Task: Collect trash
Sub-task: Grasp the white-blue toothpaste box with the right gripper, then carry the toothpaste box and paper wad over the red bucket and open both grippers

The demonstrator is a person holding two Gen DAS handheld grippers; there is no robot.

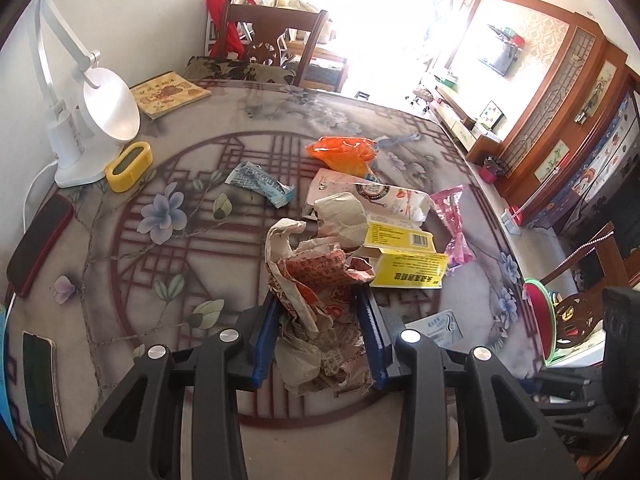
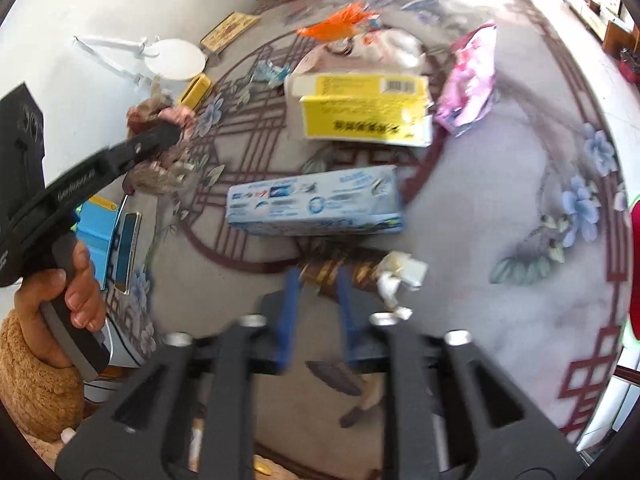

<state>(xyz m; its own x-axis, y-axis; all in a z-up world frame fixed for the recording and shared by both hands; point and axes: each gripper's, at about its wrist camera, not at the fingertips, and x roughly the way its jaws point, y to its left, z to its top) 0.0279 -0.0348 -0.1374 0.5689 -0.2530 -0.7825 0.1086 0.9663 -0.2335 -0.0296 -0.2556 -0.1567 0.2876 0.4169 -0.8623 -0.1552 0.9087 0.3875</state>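
My left gripper [image 1: 320, 300] is shut on a crumpled paper wrapper [image 1: 320, 280] with red print, held above the table; it also shows in the right wrist view [image 2: 160, 120]. My right gripper [image 2: 318, 276] is shut on a brown and gold striped wrapper [image 2: 344, 270] with a white end. On the table lie a yellow box [image 1: 404, 254] [image 2: 360, 108], a light blue carton [image 2: 312, 204], an orange bag [image 1: 344, 152] [image 2: 336, 24], a pink wrapper [image 1: 454, 216] [image 2: 468, 80], a white pouch [image 1: 372, 196] and a blue wrapper [image 1: 260, 184].
A white desk lamp [image 1: 100, 120], a yellow holder [image 1: 130, 166], a red phone [image 1: 40, 240] and a book [image 1: 170, 94] sit at the left. A chair [image 1: 276, 40] stands behind the table [image 1: 160, 280]. A blue bin [image 2: 96, 236] is at the left.
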